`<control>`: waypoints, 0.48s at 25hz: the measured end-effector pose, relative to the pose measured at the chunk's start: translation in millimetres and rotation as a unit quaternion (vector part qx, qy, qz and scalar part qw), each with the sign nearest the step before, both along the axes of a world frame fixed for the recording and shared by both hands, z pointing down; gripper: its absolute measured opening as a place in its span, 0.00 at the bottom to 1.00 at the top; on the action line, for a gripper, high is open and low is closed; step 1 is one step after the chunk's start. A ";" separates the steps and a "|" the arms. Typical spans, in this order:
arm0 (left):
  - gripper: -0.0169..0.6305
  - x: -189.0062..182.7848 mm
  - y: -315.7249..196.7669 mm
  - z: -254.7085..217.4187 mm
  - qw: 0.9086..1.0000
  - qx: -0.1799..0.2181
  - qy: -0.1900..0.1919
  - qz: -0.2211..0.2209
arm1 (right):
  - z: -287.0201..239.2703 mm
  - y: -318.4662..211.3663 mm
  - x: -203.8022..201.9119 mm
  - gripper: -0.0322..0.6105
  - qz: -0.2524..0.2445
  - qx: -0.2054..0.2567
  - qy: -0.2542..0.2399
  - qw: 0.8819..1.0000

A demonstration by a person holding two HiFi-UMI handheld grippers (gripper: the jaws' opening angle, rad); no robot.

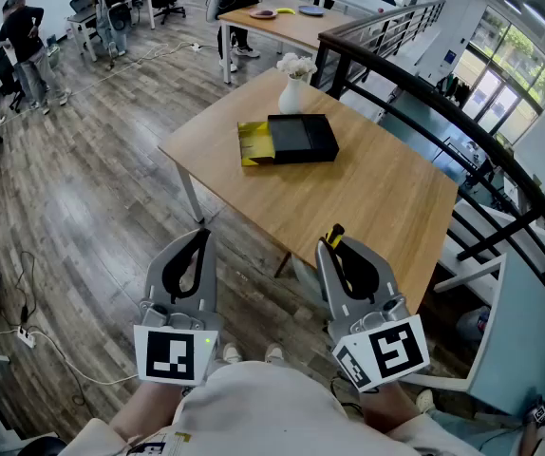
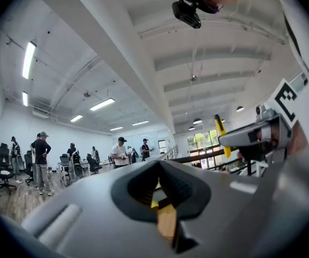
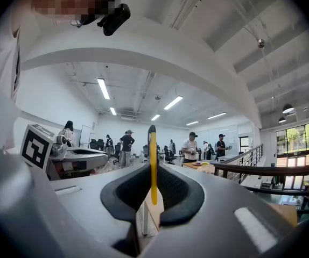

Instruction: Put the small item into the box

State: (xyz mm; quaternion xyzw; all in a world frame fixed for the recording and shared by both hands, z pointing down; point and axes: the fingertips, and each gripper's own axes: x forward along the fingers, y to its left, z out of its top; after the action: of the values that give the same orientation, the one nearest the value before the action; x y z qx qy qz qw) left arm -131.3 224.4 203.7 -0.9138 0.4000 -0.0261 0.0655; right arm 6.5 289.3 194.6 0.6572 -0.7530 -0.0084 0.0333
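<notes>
Wooden table (image 1: 377, 198) ahead, both grippers low, near person's body; right gripper (image 1: 334, 245) clenched on thin yellow item (image 3: 153, 171), black-tipped, upright between jaws; left gripper (image 1: 199, 238) closed, empty. Black box (image 1: 301, 138), yellow drawer (image 1: 253, 143) slid out, sits beside white vase (image 1: 292, 93), well apart from item.

My left tongs (image 1: 200, 239) sit at 7 o'clock in the head view, pointing toward 12, jaws drawn together with nothing between them. My right tongs (image 1: 335, 245) sit at 5 o'clock beside them, jaws clamped on a thin yellow item (image 3: 153, 168) that stands upright.
</notes>
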 end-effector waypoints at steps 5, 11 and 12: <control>0.03 3.4 -1.1 1.9 1.000 0.000 -0.002 0.001 | 3.9 -0.6 2.7 0.10 0.002 -0.003 -0.002 1.000; 0.03 7.8 1.7 4.1 1.000 0.000 0.001 0.000 | 8.7 0.5 7.4 0.10 0.000 -0.005 -0.009 1.000; 0.03 8.2 2.9 3.9 1.000 0.003 0.001 0.001 | 9.1 0.7 7.9 0.10 -0.002 -0.005 -0.010 1.000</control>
State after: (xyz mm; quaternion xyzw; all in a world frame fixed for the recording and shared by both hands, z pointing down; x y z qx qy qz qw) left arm -123.1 227.3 207.6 -0.9139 0.3995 -0.0237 0.0675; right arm 14.4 290.0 203.6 0.6558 -0.7544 0.0022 0.0289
